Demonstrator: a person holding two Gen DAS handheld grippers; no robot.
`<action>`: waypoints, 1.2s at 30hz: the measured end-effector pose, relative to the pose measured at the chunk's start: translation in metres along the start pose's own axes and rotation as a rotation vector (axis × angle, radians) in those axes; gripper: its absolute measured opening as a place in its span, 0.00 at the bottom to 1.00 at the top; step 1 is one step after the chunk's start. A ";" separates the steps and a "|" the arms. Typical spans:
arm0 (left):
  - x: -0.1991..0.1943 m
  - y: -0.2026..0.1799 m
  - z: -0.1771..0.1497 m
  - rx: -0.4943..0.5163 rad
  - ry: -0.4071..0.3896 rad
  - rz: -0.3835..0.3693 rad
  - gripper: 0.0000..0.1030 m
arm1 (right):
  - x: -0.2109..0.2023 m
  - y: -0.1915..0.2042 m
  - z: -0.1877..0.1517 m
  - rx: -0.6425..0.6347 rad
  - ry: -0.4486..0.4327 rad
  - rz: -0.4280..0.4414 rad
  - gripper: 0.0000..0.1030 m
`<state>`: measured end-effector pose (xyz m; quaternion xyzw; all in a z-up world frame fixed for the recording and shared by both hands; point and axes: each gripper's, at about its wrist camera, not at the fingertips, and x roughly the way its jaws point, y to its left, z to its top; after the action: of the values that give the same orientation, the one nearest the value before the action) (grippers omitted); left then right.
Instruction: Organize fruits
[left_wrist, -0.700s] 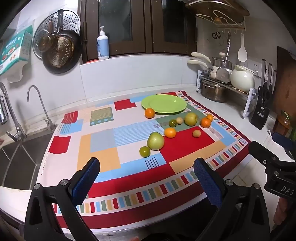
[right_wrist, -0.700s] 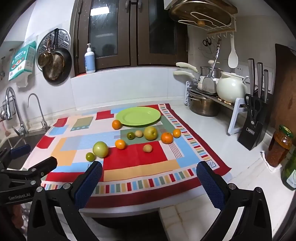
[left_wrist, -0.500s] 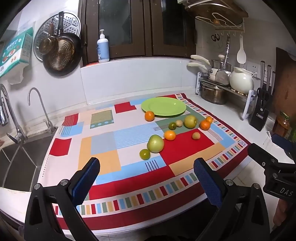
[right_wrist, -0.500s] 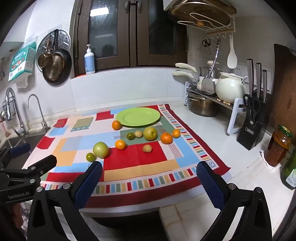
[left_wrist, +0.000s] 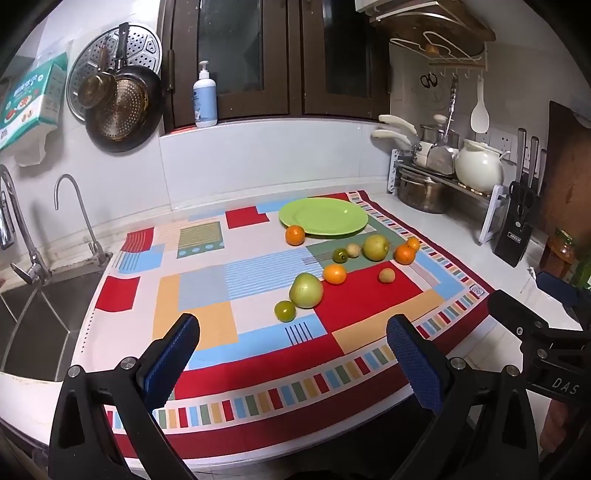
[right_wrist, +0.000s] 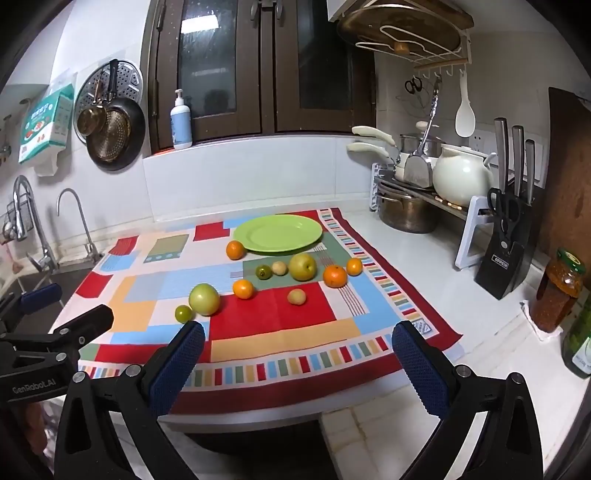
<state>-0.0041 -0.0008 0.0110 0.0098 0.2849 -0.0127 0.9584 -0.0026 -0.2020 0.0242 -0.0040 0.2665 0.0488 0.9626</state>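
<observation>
left gripper (left_wrist: 293, 352): jaws spread wide, nothing between them, held over the near edge of the cloth; blue pads (left_wrist: 171, 363) face each other.
right gripper (right_wrist: 297, 360): jaws spread wide too, holding nothing, also at the near edge; it shows at the right edge of the left view (left_wrist: 535, 343).
cloth (left_wrist: 258, 354): patchwork of coloured blocks with a red border, covers the counter, all fruit lies on it.
small green fruit (left_wrist: 284, 311): nearest fruit, touching or just beside the big green one.
big green fruit (left_wrist: 306, 290): left-centre of the cloth, just behind-right of the small one.
near orange (left_wrist: 334, 274): just right of and behind the big green fruit, apart from it.
small yellow fruit (left_wrist: 386, 275): alone on the red patch, right of the near orange.
middle row: dark green small fruit (left_wrist: 340, 255), pale small fruit (left_wrist: 353, 250) beside it, yellow-green apple (left_wrist: 376, 247), orange (left_wrist: 404, 254), smaller orange (left_wrist: 413, 243) close behind it near the border.
far orange (left_wrist: 295, 235): just beside the plate's left front rim, cannot tell if touching.
green plate (left_wrist: 295, 214): far end of the cloth, no fruit on it.
sink (left_wrist: 22, 325): left of the cloth, taps behind.
knife block (right_wrist: 504, 258): right on the counter.
pot rack (right_wrist: 417, 195): far right corner, white kettle on top.
</observation>
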 end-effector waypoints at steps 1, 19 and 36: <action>-0.001 0.000 0.000 0.000 -0.002 0.000 1.00 | 0.000 0.000 0.000 0.000 0.001 0.000 0.99; -0.002 0.000 0.003 -0.002 -0.019 0.000 1.00 | -0.001 -0.001 0.005 -0.005 -0.013 0.007 0.99; -0.003 -0.002 0.004 -0.004 -0.023 -0.005 1.00 | -0.002 -0.001 0.006 -0.004 -0.015 0.008 0.99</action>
<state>-0.0046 -0.0028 0.0157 0.0071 0.2738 -0.0148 0.9617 -0.0016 -0.2029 0.0303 -0.0045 0.2591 0.0532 0.9644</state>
